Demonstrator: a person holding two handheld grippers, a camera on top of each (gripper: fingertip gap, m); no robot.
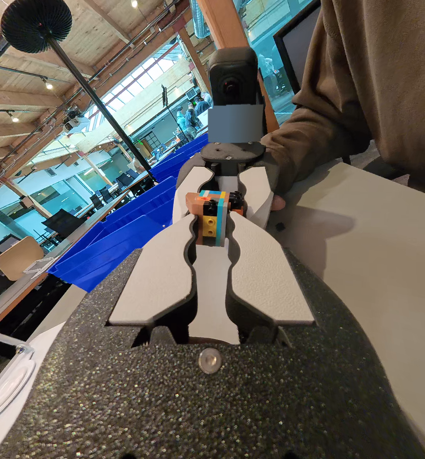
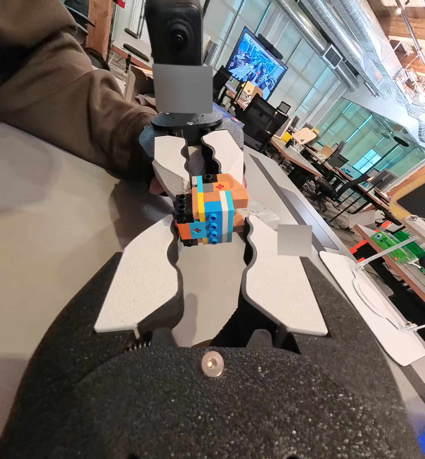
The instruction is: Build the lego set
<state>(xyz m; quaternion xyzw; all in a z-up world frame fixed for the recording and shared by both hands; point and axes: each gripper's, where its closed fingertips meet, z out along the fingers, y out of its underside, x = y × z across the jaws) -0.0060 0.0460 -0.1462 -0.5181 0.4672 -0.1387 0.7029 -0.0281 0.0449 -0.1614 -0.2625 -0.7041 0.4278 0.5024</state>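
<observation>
Left tool (image 1: 210,223) clamped on the near end of the lego assembly (image 1: 212,217), held above the white worktop (image 1: 367,248). Right tool (image 2: 210,229) closed on the same assembly from the opposite end, blue bins (image 1: 122,238) far left.

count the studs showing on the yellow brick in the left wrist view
2, one above the other on the yellow brick of the lego build, held between the left gripper and the right gripper. Others may be hidden.
</observation>
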